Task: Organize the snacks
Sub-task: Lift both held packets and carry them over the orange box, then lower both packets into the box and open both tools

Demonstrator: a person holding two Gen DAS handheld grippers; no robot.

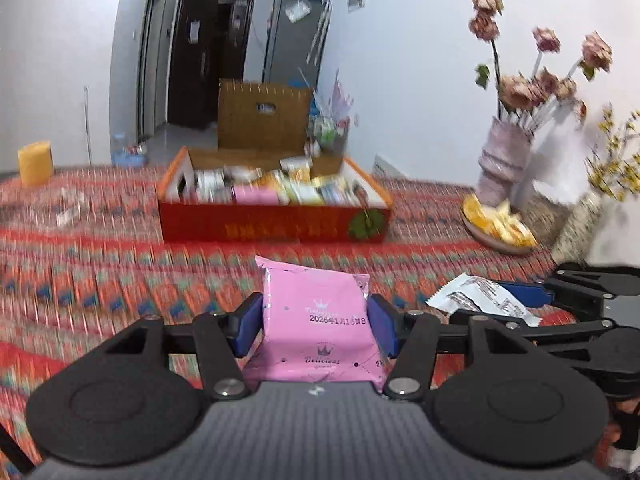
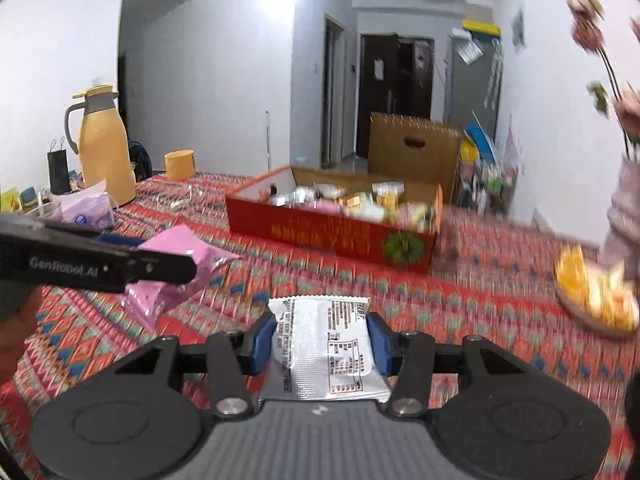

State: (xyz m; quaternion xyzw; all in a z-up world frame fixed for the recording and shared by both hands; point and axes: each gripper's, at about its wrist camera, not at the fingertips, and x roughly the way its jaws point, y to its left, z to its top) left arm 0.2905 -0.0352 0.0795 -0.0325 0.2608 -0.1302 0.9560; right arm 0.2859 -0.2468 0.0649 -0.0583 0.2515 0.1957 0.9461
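Observation:
My left gripper (image 1: 316,322) is shut on a pink snack packet (image 1: 316,312) and holds it above the patterned tablecloth. My right gripper (image 2: 322,338) is shut on a white snack packet (image 2: 326,344) with printed text. In the left wrist view the white packet (image 1: 480,298) and the right gripper (image 1: 516,300) show at the right. In the right wrist view the pink packet (image 2: 176,264) and the left gripper (image 2: 172,268) show at the left. A red open box (image 1: 272,224) full of several snacks stands ahead on the table; it also shows in the right wrist view (image 2: 332,236).
A plate of orange snacks (image 1: 496,228) and a vase of dried roses (image 1: 504,160) stand at the right by the wall. A yellow thermos (image 2: 104,148), a yellow cup (image 2: 180,165) and a purple tissue pack (image 2: 88,210) stand at the left. A brown cardboard box (image 1: 264,116) stands behind the red box.

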